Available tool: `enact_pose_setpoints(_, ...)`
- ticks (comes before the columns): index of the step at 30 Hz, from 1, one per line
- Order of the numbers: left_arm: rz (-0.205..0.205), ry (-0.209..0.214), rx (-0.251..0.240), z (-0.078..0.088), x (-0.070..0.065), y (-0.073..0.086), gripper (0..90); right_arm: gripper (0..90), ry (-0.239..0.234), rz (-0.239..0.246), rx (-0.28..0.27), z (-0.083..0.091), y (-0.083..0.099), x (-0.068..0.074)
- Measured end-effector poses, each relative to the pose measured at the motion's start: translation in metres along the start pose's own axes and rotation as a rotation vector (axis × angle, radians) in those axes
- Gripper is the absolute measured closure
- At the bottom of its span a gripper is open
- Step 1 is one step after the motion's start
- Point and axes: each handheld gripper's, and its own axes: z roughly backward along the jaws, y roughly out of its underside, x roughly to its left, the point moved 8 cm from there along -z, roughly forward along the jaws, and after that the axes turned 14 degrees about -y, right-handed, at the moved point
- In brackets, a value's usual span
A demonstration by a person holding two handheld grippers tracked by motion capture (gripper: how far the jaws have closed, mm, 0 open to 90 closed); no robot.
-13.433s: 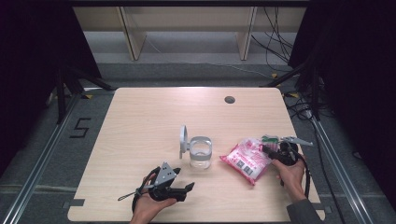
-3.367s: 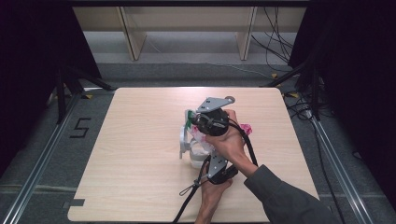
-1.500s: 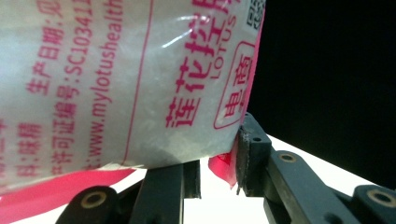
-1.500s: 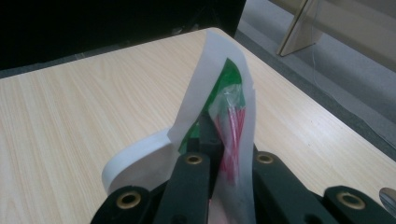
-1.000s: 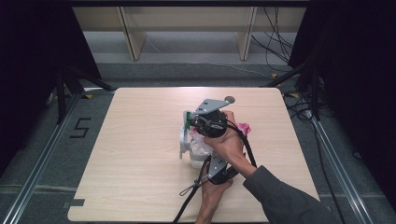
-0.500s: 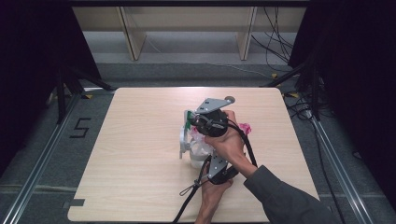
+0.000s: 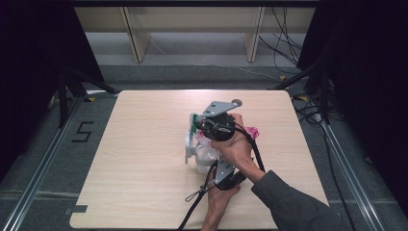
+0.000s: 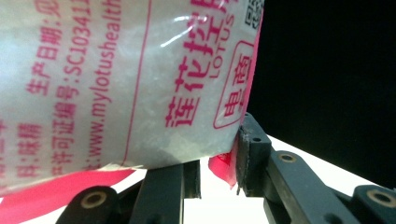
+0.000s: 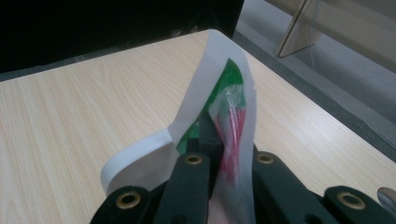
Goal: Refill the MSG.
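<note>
Plastic bag (image 8: 116, 79) of white grains is held above the open jar (image 7: 204, 161): its lower corner is clamped by the left gripper (image 8: 219, 163), its top edge is pinched shut by the right gripper (image 9: 224, 140), long axis nearly upright.

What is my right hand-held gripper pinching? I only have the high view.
Observer: The right hand-held gripper is shut on the top edge of the bag, clear film with red stripes there.
Operator: And the left one?
Observer: The left hand-held gripper has the bag's pink bottom corner between its jaws; I cannot tell whether they press it.
Operator: Any print?
Observer: Red lettering, including the word LOTUS.
</note>
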Motion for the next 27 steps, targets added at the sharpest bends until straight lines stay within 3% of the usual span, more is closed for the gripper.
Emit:
enact_pose_setpoints(6, 0.004, 0.004, -0.010, -0.0006, -0.0016, -0.0008, 73.6, 89.2, 0.001, -0.020, 0.000, 0.0018, 0.0003, 0.0005)
enact_pose_setpoints(23, 0.000, 0.006, -0.009, -0.0004, -0.0031, -0.0008, 73.6, 89.1, 0.002, -0.003, 0.008, 0.0012, 0.0020, -0.0008)
enact_pose_setpoints(27, 0.002, 0.006, -0.012, -0.0006, -0.0033, -0.0012, 73.6, 89.1, -0.002, -0.019, 0.011, 0.0031, 0.0018, 0.0000)
